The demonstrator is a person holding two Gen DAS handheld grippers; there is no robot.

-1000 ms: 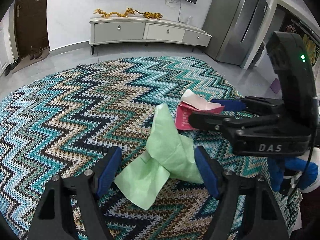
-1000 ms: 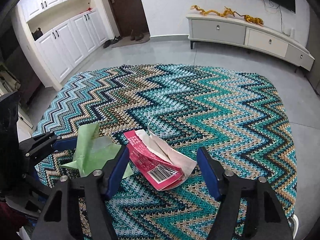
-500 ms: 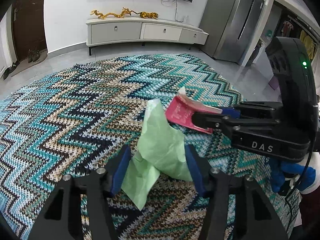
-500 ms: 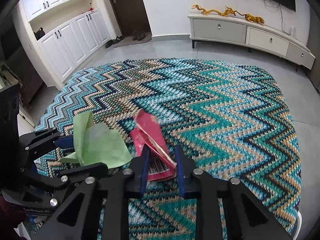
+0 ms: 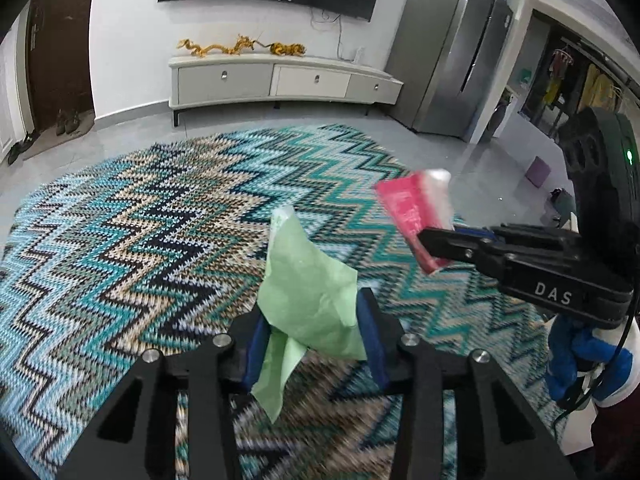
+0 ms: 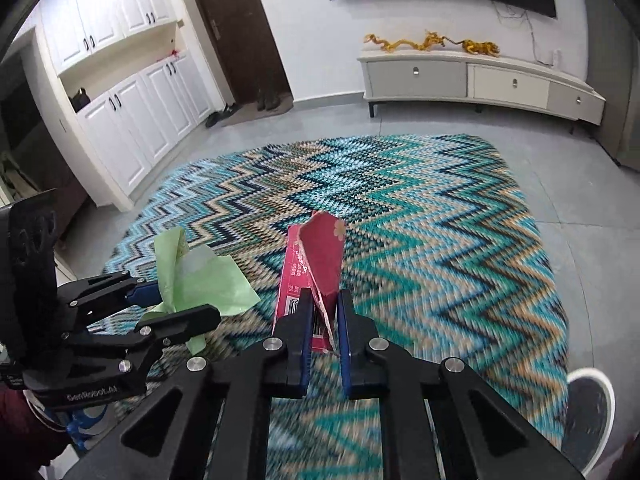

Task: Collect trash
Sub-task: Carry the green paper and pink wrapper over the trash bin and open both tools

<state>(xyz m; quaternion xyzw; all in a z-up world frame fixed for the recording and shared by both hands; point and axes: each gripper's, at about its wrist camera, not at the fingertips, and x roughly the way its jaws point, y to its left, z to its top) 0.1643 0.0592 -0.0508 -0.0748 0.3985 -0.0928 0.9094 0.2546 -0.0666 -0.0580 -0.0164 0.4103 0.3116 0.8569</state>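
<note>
My left gripper point(image 5: 310, 340) is shut on a light green wrapper point(image 5: 308, 280) and holds it above the zigzag rug point(image 5: 140, 232). My right gripper point(image 6: 323, 320) is shut on a red snack packet point(image 6: 316, 264) with a barcode, also lifted off the rug. In the left wrist view the right gripper point(image 5: 436, 240) shows at the right with the red packet point(image 5: 412, 208). In the right wrist view the left gripper point(image 6: 168, 304) shows at the left with the green wrapper point(image 6: 196, 280).
A low white TV cabinet point(image 5: 280, 80) with gold dragon figures stands at the far wall under a TV. A grey fridge point(image 5: 452, 52) stands at the right. White cupboards point(image 6: 120, 120) and a dark door point(image 6: 236, 32) are at the left. A white-rimmed bin point(image 6: 588, 416) sits beside the rug.
Both grippers closed, the left on the green wrapper and the right on the red packet, and both lifted their pieces up off the rug.
</note>
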